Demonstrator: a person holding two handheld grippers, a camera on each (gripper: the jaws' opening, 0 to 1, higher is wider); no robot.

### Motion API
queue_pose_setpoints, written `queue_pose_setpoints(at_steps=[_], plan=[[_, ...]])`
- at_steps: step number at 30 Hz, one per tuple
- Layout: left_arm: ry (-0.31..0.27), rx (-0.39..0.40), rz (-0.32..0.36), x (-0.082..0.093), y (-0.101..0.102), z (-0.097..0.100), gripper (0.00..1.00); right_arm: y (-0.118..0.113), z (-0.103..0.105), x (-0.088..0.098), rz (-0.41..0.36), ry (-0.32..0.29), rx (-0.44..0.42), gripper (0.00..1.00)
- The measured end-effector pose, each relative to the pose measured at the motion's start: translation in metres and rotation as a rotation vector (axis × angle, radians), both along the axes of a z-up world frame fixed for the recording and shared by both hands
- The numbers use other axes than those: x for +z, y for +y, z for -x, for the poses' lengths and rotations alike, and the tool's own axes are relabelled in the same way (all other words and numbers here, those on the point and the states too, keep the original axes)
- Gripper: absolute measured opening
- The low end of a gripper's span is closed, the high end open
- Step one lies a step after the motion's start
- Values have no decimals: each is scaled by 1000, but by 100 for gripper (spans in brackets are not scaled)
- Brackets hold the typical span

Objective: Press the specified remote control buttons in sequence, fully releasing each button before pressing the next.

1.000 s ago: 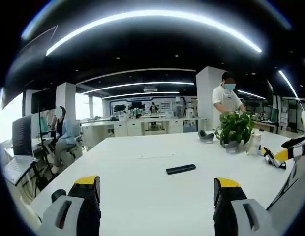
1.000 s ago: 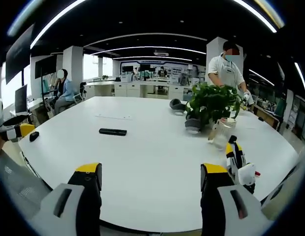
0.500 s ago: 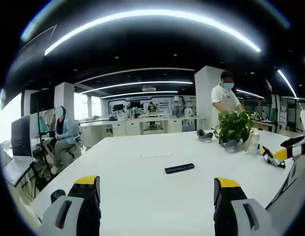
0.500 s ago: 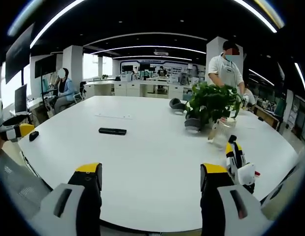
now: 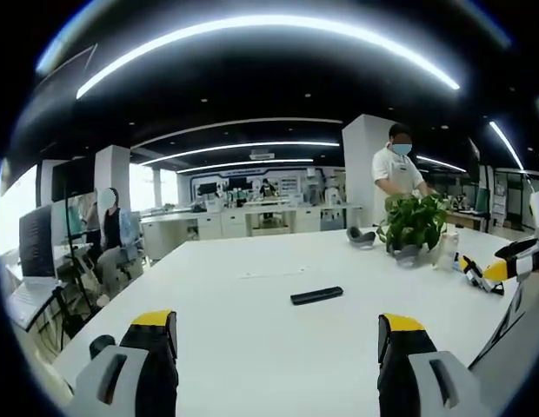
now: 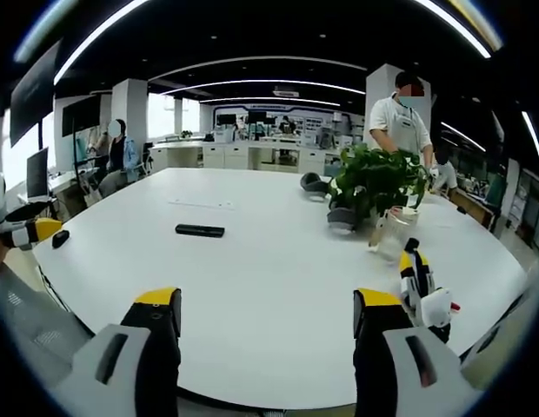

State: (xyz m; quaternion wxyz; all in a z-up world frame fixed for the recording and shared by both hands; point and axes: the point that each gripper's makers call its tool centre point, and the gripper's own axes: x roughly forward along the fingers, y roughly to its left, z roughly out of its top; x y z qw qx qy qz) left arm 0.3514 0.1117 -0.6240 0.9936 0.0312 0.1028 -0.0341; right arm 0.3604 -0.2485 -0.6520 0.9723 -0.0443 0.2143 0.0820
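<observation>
The remote control (image 5: 317, 295) lay flat on the big white table (image 5: 252, 347), out in the open, with nothing touching it; in the left gripper view it sat at about twelve o'clock from the left gripper (image 5: 276, 352), a touch toward one o'clock, and well apart from the jaw tips; its long side ran almost straight across that view, from nine o'clock to three o'clock, with the three o'clock end lifted a little.

In the right gripper view the remote control (image 6: 200, 230) sat at about eleven o'clock from the right gripper (image 6: 265, 326), and it also lay crosswise, and also well apart; I could not tell which gripper was nearer, though the left one faced it more squarely.

Both grippers had their jaws spread wide with nothing between them; each was held low over the near edge of the table.

A green plant (image 6: 374, 182) and a clear jar (image 6: 393, 230) stood at about one o'clock in the right gripper view, far off to the side of the remote.

The buttons were too small to see; my guess was that no press had begun yet, and a gripper would first need to go forward to reach the remote.
</observation>
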Motion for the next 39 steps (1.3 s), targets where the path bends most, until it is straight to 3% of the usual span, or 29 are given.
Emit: queue_pose_setpoints(at_steps=[39], plan=[[19,-37,-27,-2,-8,-1,100,-1,0,3,-27,-15,-2,82]])
